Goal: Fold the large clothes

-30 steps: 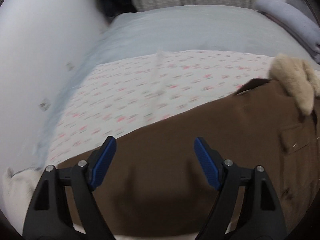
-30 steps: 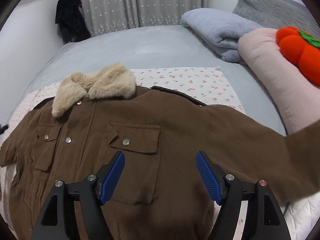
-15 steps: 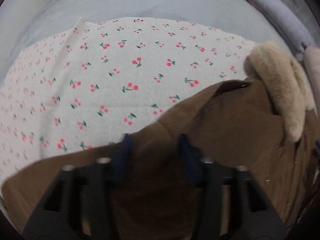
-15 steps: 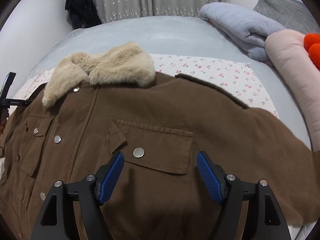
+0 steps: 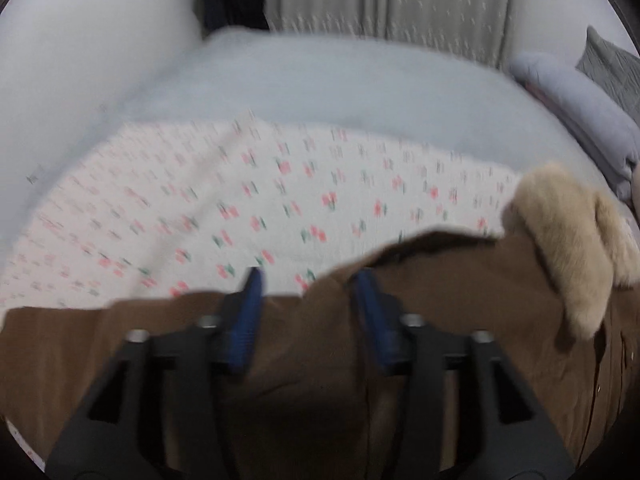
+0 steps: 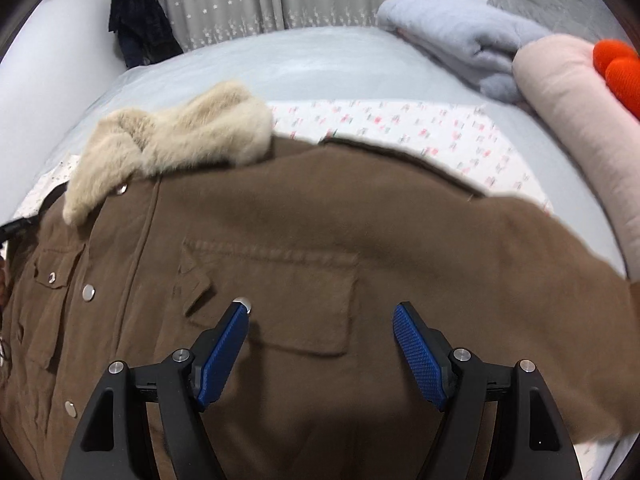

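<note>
Since half a second ago my left gripper (image 5: 306,300) has lifted and tilted up, so the curtains show again, and its fingers sit a bit wider than in that earlier frame. It's partly closed around the jacket (image 6: 320,248) edge near the shoulder; blur is heavy, so I can't tell if cloth is really pinched or just lying between the pads. My right gripper (image 6: 320,332) has pushed a little further in over the chest pocket (image 6: 272,292) and is spread wide, holding nothing.

The jacket lies front-up on the cherry-print sheet (image 5: 240,208) on the bed (image 6: 320,60), fur collar (image 6: 172,136) toward the far side, sleeves spread.

Risks: a shallow left grip could slip when I pull the shoulder across. The thick cloth may bunch, not crease. I might also drag the sheet along with it.

Pose: left low and nose-forward at the edge; right hovering above the chest, pointed at the collar.
</note>
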`<state>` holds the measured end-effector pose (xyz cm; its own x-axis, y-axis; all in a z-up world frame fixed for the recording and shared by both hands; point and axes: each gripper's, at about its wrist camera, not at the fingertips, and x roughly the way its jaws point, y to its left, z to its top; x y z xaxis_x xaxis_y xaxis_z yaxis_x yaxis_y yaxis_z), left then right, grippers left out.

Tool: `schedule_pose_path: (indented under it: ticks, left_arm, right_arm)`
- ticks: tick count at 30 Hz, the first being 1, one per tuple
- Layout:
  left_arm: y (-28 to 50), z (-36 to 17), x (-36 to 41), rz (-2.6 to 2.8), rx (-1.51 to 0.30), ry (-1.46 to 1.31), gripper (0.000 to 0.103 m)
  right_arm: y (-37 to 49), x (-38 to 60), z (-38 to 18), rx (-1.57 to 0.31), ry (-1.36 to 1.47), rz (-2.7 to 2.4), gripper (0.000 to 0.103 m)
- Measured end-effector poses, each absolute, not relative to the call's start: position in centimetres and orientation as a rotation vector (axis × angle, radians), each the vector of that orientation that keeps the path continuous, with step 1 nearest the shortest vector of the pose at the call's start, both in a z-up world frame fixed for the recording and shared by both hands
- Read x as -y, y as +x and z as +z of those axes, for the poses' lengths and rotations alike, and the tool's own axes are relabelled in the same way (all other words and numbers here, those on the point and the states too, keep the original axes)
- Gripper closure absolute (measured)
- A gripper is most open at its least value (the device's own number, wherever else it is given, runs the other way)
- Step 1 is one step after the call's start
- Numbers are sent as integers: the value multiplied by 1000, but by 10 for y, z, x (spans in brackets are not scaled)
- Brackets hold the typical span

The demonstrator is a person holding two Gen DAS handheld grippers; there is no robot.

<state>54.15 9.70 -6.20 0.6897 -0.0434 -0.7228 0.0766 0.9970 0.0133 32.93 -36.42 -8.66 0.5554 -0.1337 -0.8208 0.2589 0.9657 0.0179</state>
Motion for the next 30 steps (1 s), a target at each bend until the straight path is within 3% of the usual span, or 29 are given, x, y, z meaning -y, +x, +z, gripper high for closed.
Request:
schedule_pose_path:
  ticks: [2,6,9,12,14,19,22,25,30]
  left_arm:
    - [526,-43,-94,-130,-729,8,36]
    - [528,-42,-57,-274,-819,3,35]
    - [530,-64,-32,-383,-899,-7,35]
    - [533,-114,-9,-412,-1042,30,34]
    - [520,-118,-2,-406,-964,133,34]
    - [482,-87,-10,-408,-1044,169,34]
    - [436,-61,-36,-408,-1061,146,18]
    - [394,-53,-60,-421,-1101,114,17]
    - [319,-56,-103,-406,-1144,131,17]
  right_arm:
    - [339,375,-82,-930,140,-261,26]
    - [370,386,-75,-865,197,-242,31]
    - [398,378,-82,-860,245,-165,36]
    - [421,367,-127,-1014,217,-143,36]
    - [411,358,-125,-980,146,-161,36]
    - [361,362,-98,-1067,133,-172,35]
    - [300,365,-70,-1075,176,-129,33]
    - [242,360,-50,-1085,169,-120,25]
    - [155,361,-40,-1093,187,-129,22]
